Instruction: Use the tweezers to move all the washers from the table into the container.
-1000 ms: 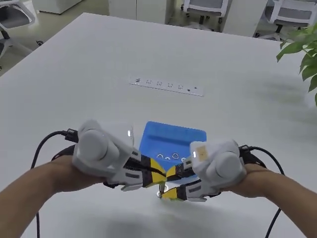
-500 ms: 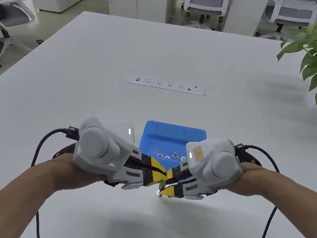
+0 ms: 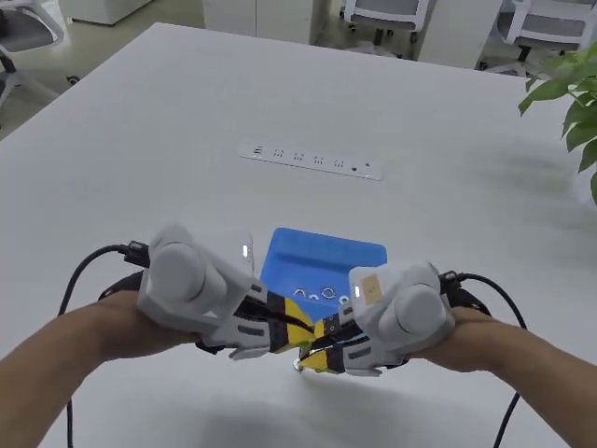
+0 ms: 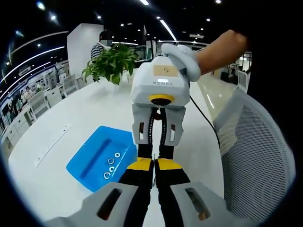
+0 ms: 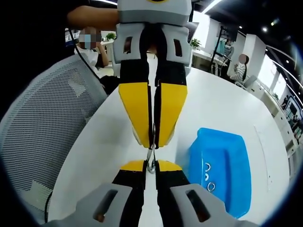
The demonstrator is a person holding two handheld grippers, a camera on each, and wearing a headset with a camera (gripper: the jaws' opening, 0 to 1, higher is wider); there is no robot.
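Observation:
My left gripper (image 3: 291, 338) and right gripper (image 3: 317, 343) meet tip to tip just in front of the blue container (image 3: 359, 254). Thin metal tweezers (image 5: 151, 153) run between the left gripper's yellow fingers (image 5: 137, 111) and my right gripper (image 5: 151, 166); both pairs of jaws look shut on them. A metal end of the tweezers (image 3: 300, 364) pokes out below the jaws. Several washers (image 3: 322, 296) lie inside the container. From the left gripper (image 4: 154, 164), the right gripper's fingers (image 4: 144, 146) face me, with the container (image 4: 90, 165) and washers (image 4: 112, 163) off to the left.
A white power strip (image 3: 310, 160) is set into the table (image 3: 187, 112) beyond the container. Leaves of a plant (image 3: 569, 93) hang over the right edge. Office chairs (image 3: 387, 17) stand past the far edge, and a mesh chair back (image 5: 47, 137) is close behind the grippers.
The right gripper has shifted a little left and closer to the left gripper, tightening the tip-to-tip contact. The left gripper and container have stayed in place.

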